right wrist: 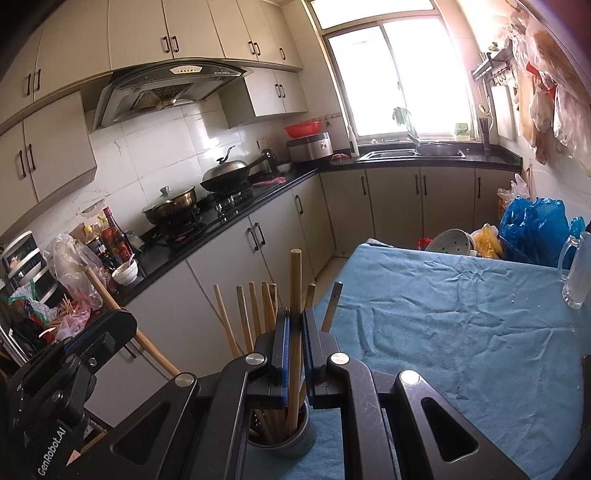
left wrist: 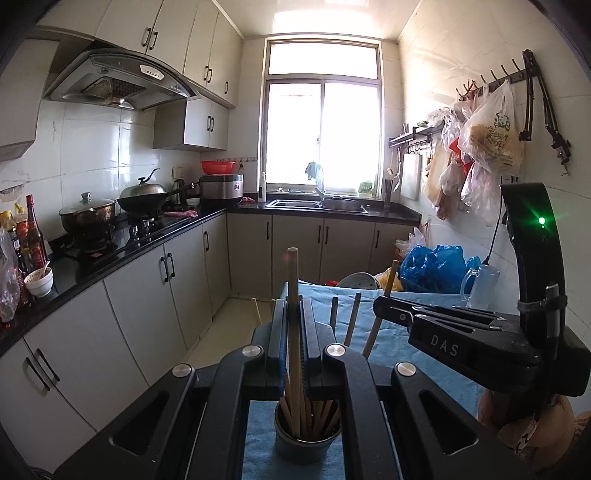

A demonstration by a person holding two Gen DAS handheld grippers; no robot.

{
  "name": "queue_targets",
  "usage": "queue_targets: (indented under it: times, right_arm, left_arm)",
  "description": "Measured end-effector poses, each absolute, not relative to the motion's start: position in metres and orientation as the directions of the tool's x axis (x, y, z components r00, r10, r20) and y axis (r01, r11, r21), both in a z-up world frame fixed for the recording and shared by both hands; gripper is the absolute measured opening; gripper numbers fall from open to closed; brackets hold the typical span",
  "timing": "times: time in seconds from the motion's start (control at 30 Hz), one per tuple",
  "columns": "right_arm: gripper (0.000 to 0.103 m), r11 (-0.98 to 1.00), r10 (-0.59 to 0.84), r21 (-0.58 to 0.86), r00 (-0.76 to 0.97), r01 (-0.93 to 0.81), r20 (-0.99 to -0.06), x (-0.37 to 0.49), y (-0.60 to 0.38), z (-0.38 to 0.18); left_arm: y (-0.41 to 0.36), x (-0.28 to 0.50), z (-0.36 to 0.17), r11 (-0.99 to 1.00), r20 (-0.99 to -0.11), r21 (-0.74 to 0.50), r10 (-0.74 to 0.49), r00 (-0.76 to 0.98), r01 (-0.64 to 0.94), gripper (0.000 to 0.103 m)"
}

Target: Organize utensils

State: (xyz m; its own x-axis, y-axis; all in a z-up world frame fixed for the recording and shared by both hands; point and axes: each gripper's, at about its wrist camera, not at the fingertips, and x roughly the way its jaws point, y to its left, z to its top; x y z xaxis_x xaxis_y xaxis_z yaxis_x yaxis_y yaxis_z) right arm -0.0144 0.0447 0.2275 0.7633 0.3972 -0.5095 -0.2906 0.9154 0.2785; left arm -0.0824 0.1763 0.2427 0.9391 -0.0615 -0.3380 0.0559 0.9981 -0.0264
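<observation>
Chopsticks [left wrist: 314,413] stand bunched in a grey cup [left wrist: 304,445] on the blue-clothed counter [right wrist: 443,314], at 6 o'clock in both wrist views. Left gripper [left wrist: 294,332] pinches one upright chopstick [left wrist: 293,288]; right gripper [right wrist: 294,343] is closed around another chopstick [right wrist: 295,280]. Judged best: lower each straight down, release only once seated, avoid tipping the cup.

Home kitchen: range hood [left wrist: 122,79] over wok [left wrist: 146,195] on stove, sink [left wrist: 319,204] beneath window, white wall cabinets [right wrist: 207,29].
</observation>
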Motion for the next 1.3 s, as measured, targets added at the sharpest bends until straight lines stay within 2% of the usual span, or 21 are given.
queue_targets:
  times: [0.53, 1.3]
  right_arm:
    - [0.007, 0.912, 0.406, 0.291, 0.739, -0.29, -0.537, -0.001, 0.053, 0.21]
    - [0.007, 0.92, 0.389, 0.295, 0.705, -0.259, -0.593, 0.019, 0.056, 0.176]
  left_arm:
    - [0.194, -0.061, 0.221, 0.997, -0.412, -0.079, -0.057, 0.91, 0.027, 0.006]
    - [0.191, -0.032, 0.191, 0.996, -0.498, -0.091, -0.043, 0.866, -0.003, 0.006]
